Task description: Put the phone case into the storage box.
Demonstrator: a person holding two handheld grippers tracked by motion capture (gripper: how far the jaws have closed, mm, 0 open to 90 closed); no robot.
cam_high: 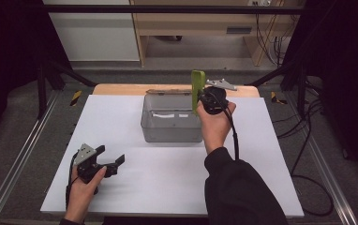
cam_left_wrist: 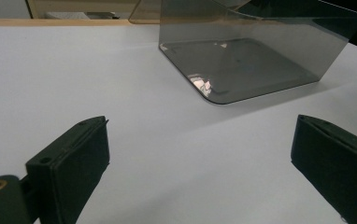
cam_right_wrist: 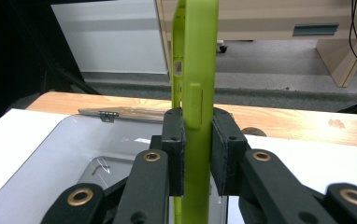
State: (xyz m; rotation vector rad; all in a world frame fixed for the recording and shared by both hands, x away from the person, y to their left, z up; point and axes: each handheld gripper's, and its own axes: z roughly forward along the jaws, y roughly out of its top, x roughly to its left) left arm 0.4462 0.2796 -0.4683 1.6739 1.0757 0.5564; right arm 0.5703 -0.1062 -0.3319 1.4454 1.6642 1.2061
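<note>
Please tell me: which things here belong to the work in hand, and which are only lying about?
In the work:
- flat lime-green plastic case, clamped upright in the right tongs
- smoky clear plastic box, lid open

Lying about:
- left tongs, open, over the white table sheet
- wooden table edge

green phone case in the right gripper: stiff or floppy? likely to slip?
The green phone case stands straight above the right gripper without sagging, so probably fairly stiff. It looks thin and hollow, likely light. The pads clamp its narrow edges, so it could pivot or slip if bumped against the grey bin.

A lab: black metal rig frame (cam_high: 50, 75), floor cables (cam_high: 308, 154), white-covered table (cam_high: 167, 173).
</note>
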